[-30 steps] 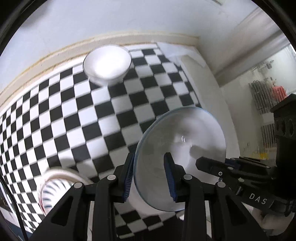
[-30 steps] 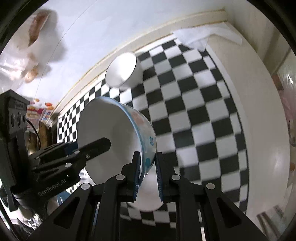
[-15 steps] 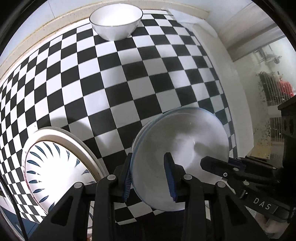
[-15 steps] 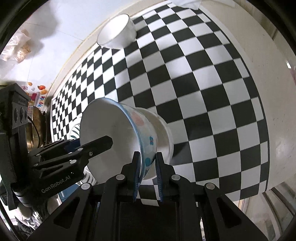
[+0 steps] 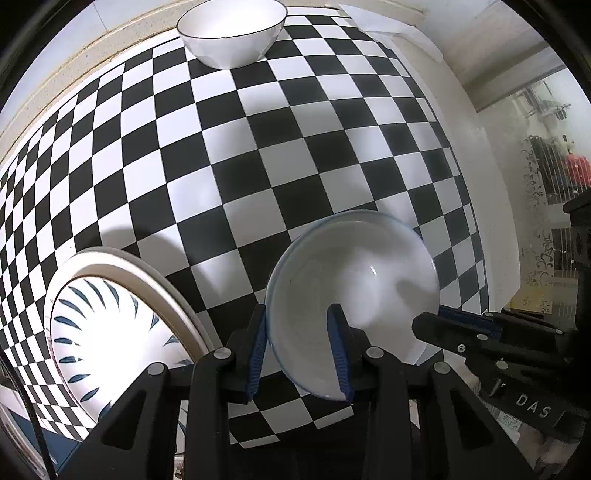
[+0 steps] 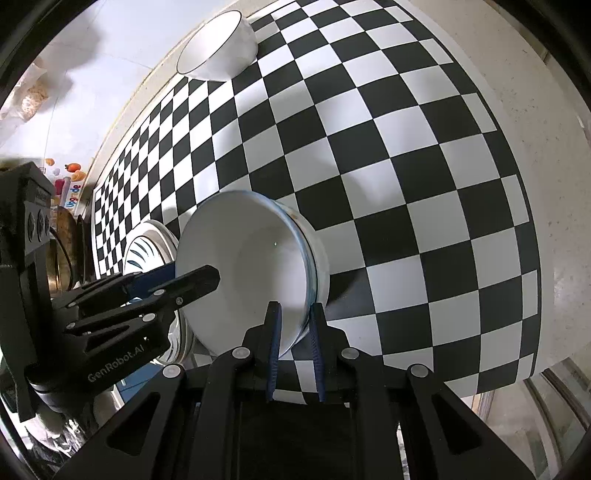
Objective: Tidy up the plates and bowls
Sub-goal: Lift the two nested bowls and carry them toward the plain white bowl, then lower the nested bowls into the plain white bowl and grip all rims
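Observation:
A white bowl with a blue rim sits nested in another white bowl on the checkered cloth near the table's front edge; it also shows in the right wrist view. My left gripper has one finger inside and one outside its left rim, with a gap showing. My right gripper straddles its right rim, fingers slightly apart from the wall. A white bowl with a thin dark rim stands at the far edge, also seen in the right wrist view.
A stack of plates with a blue-leaf pattern lies left of the bowls, also in the right wrist view. The checkered cloth covers a white table. Clutter and a pan sit at far left.
Both grippers lowered the blue-rimmed bowl onto the bowl beneath it. The right fingers have spread slightly off the rim. The far bowl and plates appear closer.

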`<state>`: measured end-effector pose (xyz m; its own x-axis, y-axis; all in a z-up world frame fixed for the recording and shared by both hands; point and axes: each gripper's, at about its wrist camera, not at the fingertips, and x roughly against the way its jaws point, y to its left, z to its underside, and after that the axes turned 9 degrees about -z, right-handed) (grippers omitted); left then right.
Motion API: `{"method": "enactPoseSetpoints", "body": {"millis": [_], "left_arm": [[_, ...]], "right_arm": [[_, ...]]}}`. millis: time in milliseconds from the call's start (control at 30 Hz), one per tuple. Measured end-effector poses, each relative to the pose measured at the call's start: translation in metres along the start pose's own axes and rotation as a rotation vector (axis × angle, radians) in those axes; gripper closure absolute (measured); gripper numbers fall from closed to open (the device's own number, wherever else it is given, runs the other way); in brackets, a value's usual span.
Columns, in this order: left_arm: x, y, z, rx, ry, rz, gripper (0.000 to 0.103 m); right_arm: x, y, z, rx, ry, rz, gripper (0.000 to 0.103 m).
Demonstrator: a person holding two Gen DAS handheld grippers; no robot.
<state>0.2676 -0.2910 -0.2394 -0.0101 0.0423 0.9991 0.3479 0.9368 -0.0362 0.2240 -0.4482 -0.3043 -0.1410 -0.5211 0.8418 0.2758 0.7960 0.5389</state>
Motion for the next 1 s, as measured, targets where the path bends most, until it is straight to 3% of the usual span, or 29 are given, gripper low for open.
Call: {"method": "enactPoseSetpoints", "body": {"millis": [133, 267, 300, 367, 433, 533, 700, 833, 1000], "left_arm": [[0.024, 0.012, -0.001, 0.044, -0.060, 0.008, 0.072], [0.061, 0.040, -0.025, 0.126, -0.159, 0.007, 0.072], [0.065, 0.048, -0.035, 0.149, -0.169, 0.017, 0.071], [0.069, 0.065, -0.059, 0.192, -0.181, 0.036, 0.070], [0.067, 0.084, -0.089, 0.239, -0.181, 0.045, 0.070], [0.054, 0.106, -0.132, 0.296, -0.177, 0.059, 0.070], [0.014, 0.120, -0.193, 0.313, -0.119, 0.100, 0.070], [-0.013, 0.123, -0.222, 0.308, -0.083, 0.115, 0.071], [-0.030, 0.117, -0.234, 0.280, -0.086, 0.105, 0.072]], "right_arm": [[0.012, 0.002, -0.004, -0.001, -0.003, -0.022, 0.086], [0.049, 0.010, -0.023, 0.016, -0.075, -0.040, 0.086], [0.057, 0.013, -0.033, 0.024, -0.093, -0.048, 0.085], [0.067, 0.021, -0.060, 0.039, -0.122, -0.058, 0.072], [0.069, 0.029, -0.096, 0.055, -0.143, -0.067, 0.070], [0.056, 0.040, -0.154, 0.073, -0.158, -0.081, 0.069], [0.009, 0.052, -0.245, 0.064, -0.104, -0.099, 0.069], [-0.027, 0.050, -0.286, 0.033, -0.049, -0.097, 0.069], [-0.054, 0.045, -0.305, 0.015, -0.011, -0.093, 0.070]]}}
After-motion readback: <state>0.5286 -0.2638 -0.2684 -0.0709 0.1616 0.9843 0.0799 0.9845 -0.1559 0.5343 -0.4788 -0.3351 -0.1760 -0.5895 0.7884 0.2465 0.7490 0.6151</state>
